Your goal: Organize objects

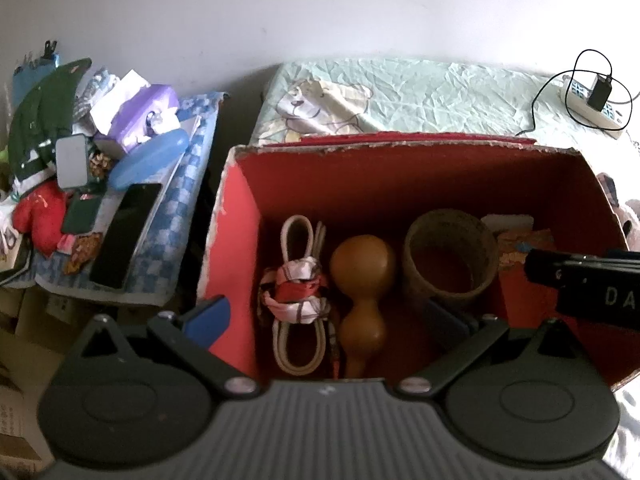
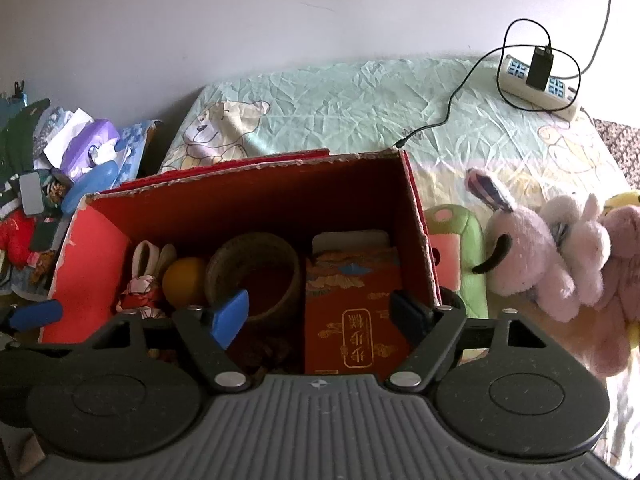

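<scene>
White letters "DA" stand on the black gripper body (image 1: 600,284) at the right edge (the rest runs out of view). The red packet (image 2: 354,316) in the box (image 2: 88,272) bears gold Chinese characters in a frame, too blurred to read.

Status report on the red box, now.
Left gripper open and empty over red box. Right gripper open above red packet, not gripping. Box holds cord bundle, gourd, round cup. Nothing in the way.

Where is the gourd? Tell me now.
The gourd lies inside the red box, between the tied cable on its left and the round cup on its right.
</scene>
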